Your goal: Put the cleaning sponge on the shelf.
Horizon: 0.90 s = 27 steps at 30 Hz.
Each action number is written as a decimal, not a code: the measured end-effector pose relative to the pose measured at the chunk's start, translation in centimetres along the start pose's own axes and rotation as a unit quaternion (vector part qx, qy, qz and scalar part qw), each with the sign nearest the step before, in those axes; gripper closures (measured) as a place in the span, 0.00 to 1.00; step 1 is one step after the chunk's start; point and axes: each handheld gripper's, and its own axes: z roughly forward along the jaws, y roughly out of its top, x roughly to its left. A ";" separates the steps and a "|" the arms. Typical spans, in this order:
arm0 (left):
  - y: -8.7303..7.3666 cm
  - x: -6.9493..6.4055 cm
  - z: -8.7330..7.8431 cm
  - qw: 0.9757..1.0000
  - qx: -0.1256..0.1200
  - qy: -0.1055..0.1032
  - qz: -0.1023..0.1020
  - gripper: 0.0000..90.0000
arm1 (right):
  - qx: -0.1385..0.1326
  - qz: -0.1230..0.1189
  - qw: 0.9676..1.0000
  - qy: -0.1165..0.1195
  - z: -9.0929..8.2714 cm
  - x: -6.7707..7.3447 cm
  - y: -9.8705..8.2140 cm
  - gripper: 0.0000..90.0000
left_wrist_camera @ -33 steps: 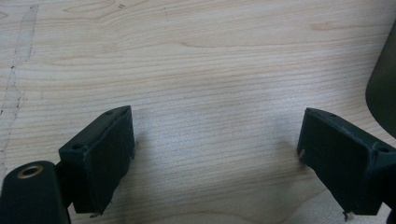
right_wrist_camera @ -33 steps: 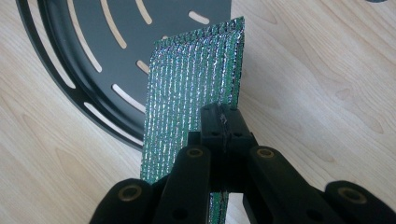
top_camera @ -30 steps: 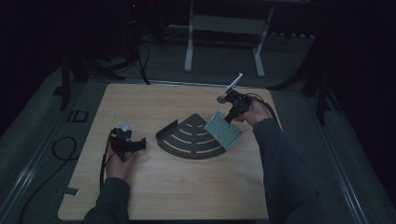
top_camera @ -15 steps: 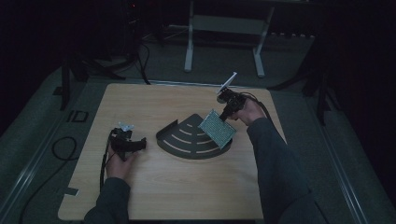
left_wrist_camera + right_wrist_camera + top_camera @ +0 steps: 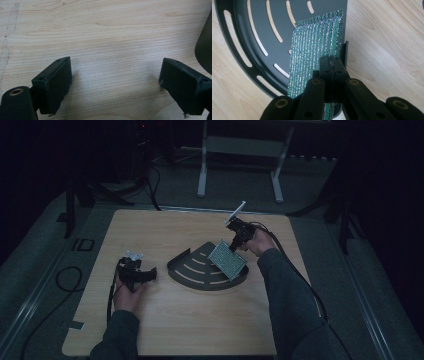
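A dark fan-shaped tray (image 5: 192,269) with curved slots lies on the middle of the wooden table (image 5: 200,320). My right gripper (image 5: 234,245) is shut on one edge of a glittery green-silver rectangular pad (image 5: 227,260) and holds it tilted over the tray's right side. In the right gripper view the jaws (image 5: 332,65) pinch the pad (image 5: 314,47) edge-on above the slotted tray (image 5: 249,37); whether the pad touches the tray I cannot tell. My left gripper (image 5: 147,275) rests on the table left of the tray, open (image 5: 115,85) with bare wood between its pads.
The tray's dark curved rim (image 5: 205,45) shows at the right edge of the left gripper view. A metal stand (image 5: 240,165) and cables (image 5: 65,280) lie on the dim floor beyond and beside the table.
My right gripper has carried the pad a little to the left and lower, further over the tray. The left gripper has stayed put.
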 end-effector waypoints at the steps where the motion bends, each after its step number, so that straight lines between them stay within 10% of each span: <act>1: 0.0 0.0 0.0 1.000 0.000 0.000 0.000 0.13 | 0.000 0.000 1.000 0.000 0.0 0.0 0.0 1.00; 27: 0.0 0.0 0.0 1.000 0.000 0.000 0.000 0.13 | 0.029 -0.028 0.999 -0.018 2.8 1.2 0.2 1.00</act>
